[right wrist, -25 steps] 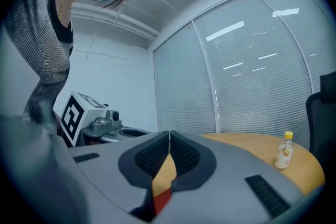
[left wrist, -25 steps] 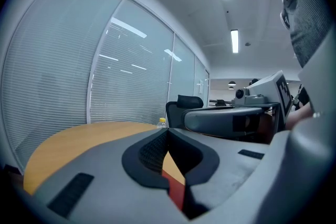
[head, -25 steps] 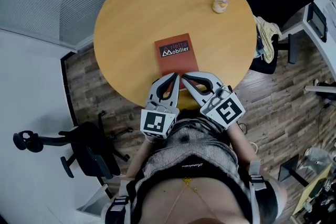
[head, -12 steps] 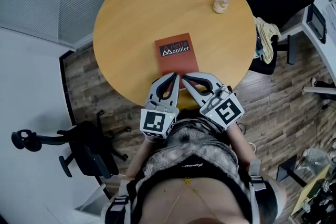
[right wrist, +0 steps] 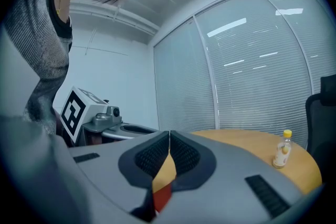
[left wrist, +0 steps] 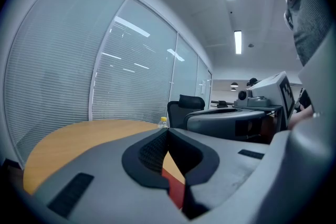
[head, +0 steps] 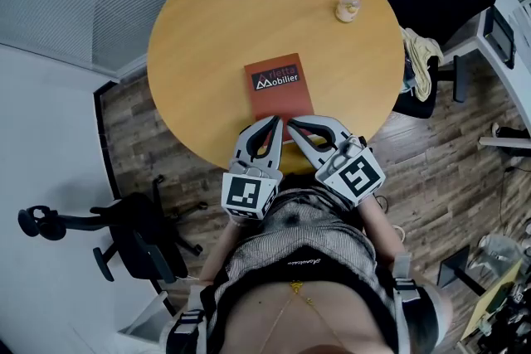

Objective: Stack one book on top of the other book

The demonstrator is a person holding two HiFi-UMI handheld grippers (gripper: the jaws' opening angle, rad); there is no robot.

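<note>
On a round wooden tabletop [head: 207, 29], one red book [head: 280, 84] lies flat near the middle, its white title facing up. Only this book shows; whether a second lies hidden beneath it cannot be told. A small yellow-capped bottle [head: 348, 3] stands well apart, toward the far right rim.

At the near edge, the person holds the left gripper [head: 276, 120] and right gripper [head: 290, 123] side by side, tips just over the book's near edge. Both gripper views show the fingers clenched tight with nothing between them; only a sliver of red cover and tabletop shows through the gap behind.

If stacking is yet to be done, it would likely go best by opening the fingers before reaching. Pinch the book along one edge, perhaps with a gripper on each side so it stays level. Lower it squarely so the covers line up, and let go only once it rests flat. The bottle is far enough away to pose little risk.
</note>
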